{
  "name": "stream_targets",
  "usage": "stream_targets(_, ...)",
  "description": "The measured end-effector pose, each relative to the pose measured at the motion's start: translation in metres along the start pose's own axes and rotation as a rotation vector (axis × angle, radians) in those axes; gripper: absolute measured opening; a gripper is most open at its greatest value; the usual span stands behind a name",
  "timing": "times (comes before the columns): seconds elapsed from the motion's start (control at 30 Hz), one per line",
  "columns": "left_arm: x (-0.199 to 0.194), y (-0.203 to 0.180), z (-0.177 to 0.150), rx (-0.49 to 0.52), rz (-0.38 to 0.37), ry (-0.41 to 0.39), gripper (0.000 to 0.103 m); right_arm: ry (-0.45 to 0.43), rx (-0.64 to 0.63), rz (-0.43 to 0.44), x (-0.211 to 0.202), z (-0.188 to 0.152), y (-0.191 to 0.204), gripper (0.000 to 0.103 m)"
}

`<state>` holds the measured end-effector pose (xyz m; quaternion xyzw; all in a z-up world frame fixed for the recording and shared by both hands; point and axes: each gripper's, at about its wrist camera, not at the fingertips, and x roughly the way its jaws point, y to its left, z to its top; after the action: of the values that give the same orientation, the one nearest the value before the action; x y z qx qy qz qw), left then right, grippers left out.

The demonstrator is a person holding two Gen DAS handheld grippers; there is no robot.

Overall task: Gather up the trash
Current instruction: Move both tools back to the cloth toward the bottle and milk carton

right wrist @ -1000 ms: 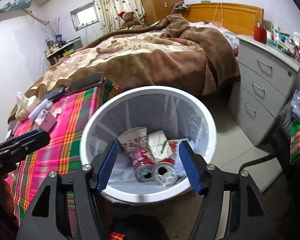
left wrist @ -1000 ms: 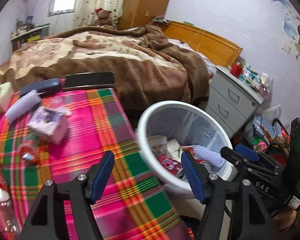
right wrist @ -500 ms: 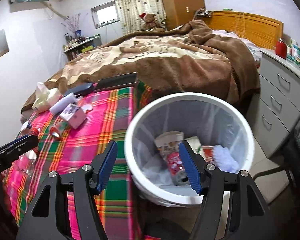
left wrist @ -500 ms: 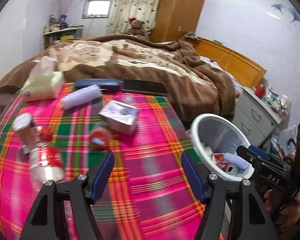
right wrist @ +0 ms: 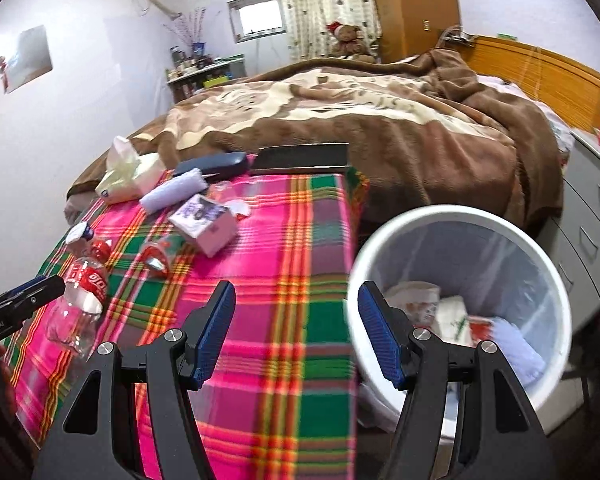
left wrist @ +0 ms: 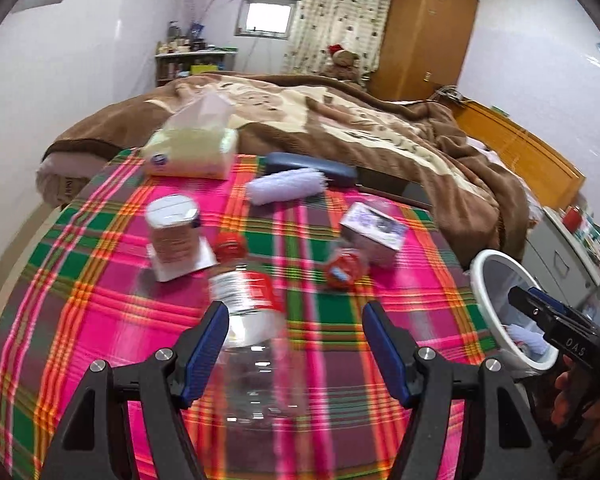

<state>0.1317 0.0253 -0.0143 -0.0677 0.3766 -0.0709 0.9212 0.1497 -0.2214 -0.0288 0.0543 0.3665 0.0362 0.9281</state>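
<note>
Both our left tongs and right tongs gape apart and empty; the white bin at lower right holds some trash, while the clear bottle, crushed can and small box at centre frame wait on the desk.

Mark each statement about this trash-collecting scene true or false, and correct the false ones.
1. The clear plastic bottle lies on the plaid cloth. True.
2. The white bin is empty. False: it already holds cups and wrappers.
3. The left gripper is shut on the bottle. False: its jaws stand open, nothing pressed between them.
4. The right gripper holds nothing. True.
5. A tissue pack sits at the table's far edge. True.
</note>
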Motion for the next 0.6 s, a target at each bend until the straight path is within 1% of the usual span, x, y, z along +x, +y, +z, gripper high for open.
stream_targets(0.2, 0.007, 0.031, 0.001, -0.04, 0.042, 0.012, 0.069, 0.012, -0.066, 0.047, 0.022, 0.012, 0.021, 0.065)
stream_targets(0.33, 0.017, 0.046, 0.003, -0.067, 0.035, 0.029, 0.069, 0.022, -0.103, 0.063, 0.039, 0.022, 0.031, 0.065)
stream_targets(0.5, 0.027, 0.052, 0.003, -0.082, 0.021, 0.049, 0.069, 0.037, -0.128, 0.073, 0.056, 0.031, 0.039, 0.065)
stream_targets(0.53, 0.029, 0.053, 0.004, -0.087, 0.011, 0.053, 0.07, 0.038, -0.132, 0.078, 0.058, 0.032, 0.04, 0.065)
stream_targets(0.6, 0.033, 0.055, 0.004, -0.101, 0.002, 0.057, 0.076, 0.039, -0.141, 0.086, 0.062, 0.036, 0.043, 0.065)
